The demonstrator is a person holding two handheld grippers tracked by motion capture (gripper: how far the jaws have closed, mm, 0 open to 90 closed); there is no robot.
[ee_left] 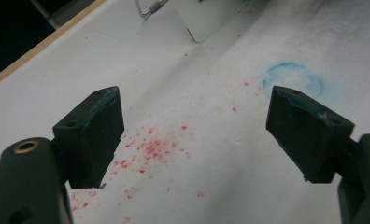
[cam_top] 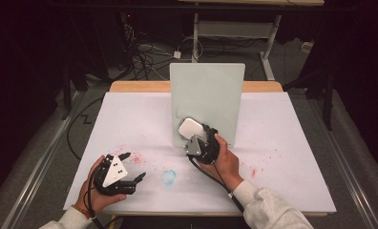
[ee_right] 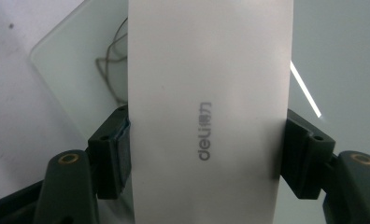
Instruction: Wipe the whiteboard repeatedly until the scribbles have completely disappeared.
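A pale green-white board [cam_top: 208, 95] stands upright on the white table cover [cam_top: 282, 143]. A white "deli" eraser [cam_top: 192, 128] lies flat against the board's lower left face. My right gripper [cam_top: 200, 138] is shut on that eraser [ee_right: 209, 93], one jaw on each long side, with the board [ee_right: 342, 56] behind it. My left gripper [cam_top: 134, 165] rests at the front left, held in a hand, jaws wide open and holding nothing. The open left gripper [ee_left: 195, 126] sits over red specks [ee_left: 150, 149], with a blue ring mark [ee_left: 293, 79] ahead of it.
A blue ring mark [cam_top: 168, 176] and red specks [cam_top: 134, 157] stain the cover in front of the board, with more red [cam_top: 254, 171] to the right. A wire stand [ee_left: 148, 9] props the board's back. The wooden table edge [cam_top: 139, 86] and floor cables [cam_top: 144, 52] lie beyond.
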